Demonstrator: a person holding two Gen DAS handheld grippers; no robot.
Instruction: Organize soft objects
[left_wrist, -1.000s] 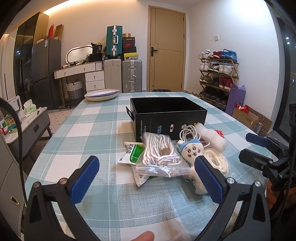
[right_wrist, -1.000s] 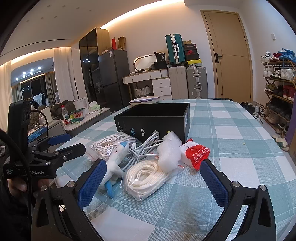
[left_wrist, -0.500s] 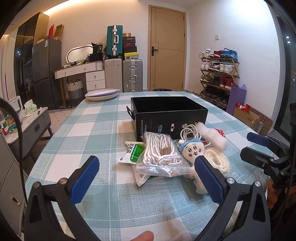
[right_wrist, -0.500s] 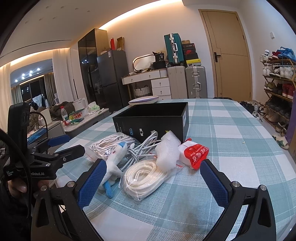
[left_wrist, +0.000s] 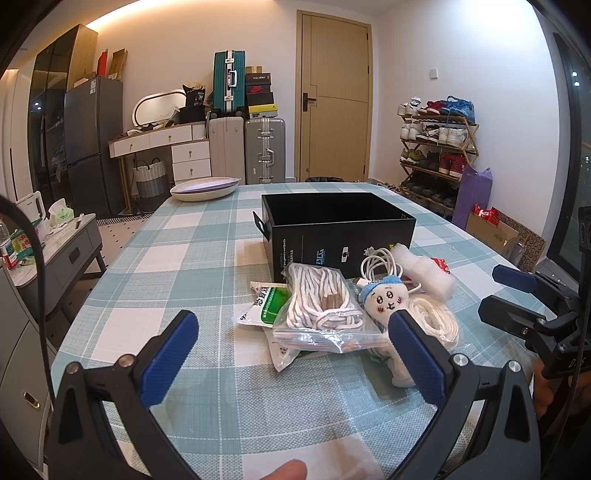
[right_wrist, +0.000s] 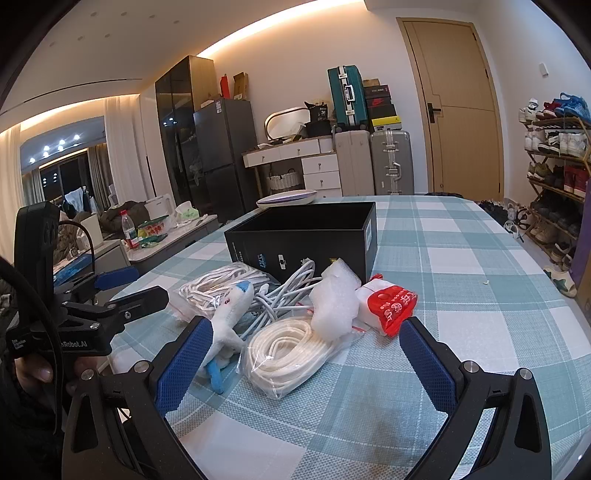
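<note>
A black open box (left_wrist: 338, 229) (right_wrist: 306, 236) stands on the checked table. In front of it lies a pile of soft things: a bagged striped rope (left_wrist: 319, 306), a white plush doll with a blue cap (left_wrist: 386, 299) (right_wrist: 231, 310), a bagged white cord coil (right_wrist: 291, 349) (left_wrist: 437, 319), a white charger cable (right_wrist: 286, 291), foam wrap (right_wrist: 334, 299) and a red-and-white packet (right_wrist: 389, 304). My left gripper (left_wrist: 291, 336) hovers open before the pile, holding nothing. From the pile's other side my right gripper (right_wrist: 301, 345) faces it, open and empty.
A green-and-white packet (left_wrist: 264, 304) lies under the rope bag. A shallow white dish (left_wrist: 205, 190) sits at the table's far end. Suitcases (left_wrist: 264, 149), a door and a shoe rack (left_wrist: 436, 155) stand beyond; a grey side table (left_wrist: 55, 243) with bottles is on the left.
Both views have shifted only slightly; the pile sits a little nearer in the right wrist view. Nothing was taken hold of or moved.
</note>
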